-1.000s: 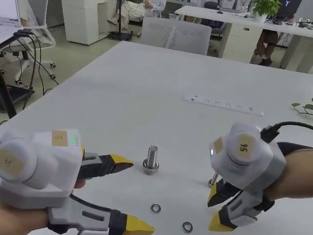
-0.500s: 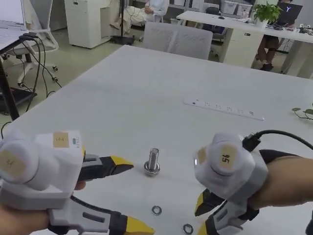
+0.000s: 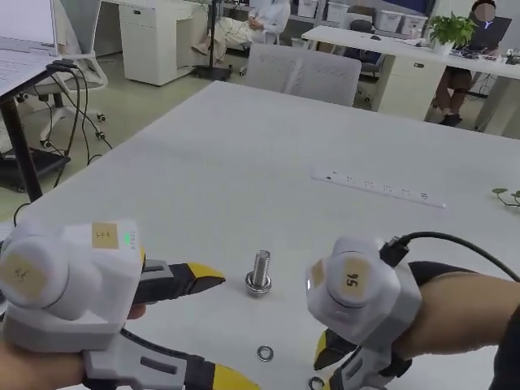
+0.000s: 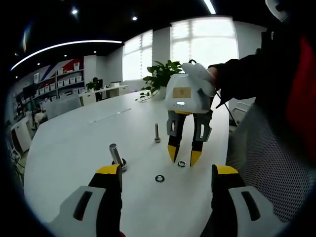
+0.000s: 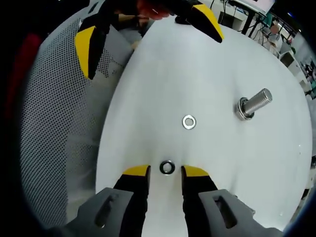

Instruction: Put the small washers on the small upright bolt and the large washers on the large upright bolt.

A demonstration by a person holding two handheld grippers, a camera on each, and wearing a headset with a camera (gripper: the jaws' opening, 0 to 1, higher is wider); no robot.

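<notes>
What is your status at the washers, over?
Left gripper open, hovering. Right gripper open, jaws astride one washer, not gripped. Second washer lies loose nearby. Nothing blocks the grasp.

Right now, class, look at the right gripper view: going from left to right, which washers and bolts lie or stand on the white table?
dark washer low in the view → paler washer → large upright bolt

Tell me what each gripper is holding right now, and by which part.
Nothing is held. The left gripper is open and empty. The right gripper is open, its tips either side of a washer lying flat on the table, not touching it.
</notes>
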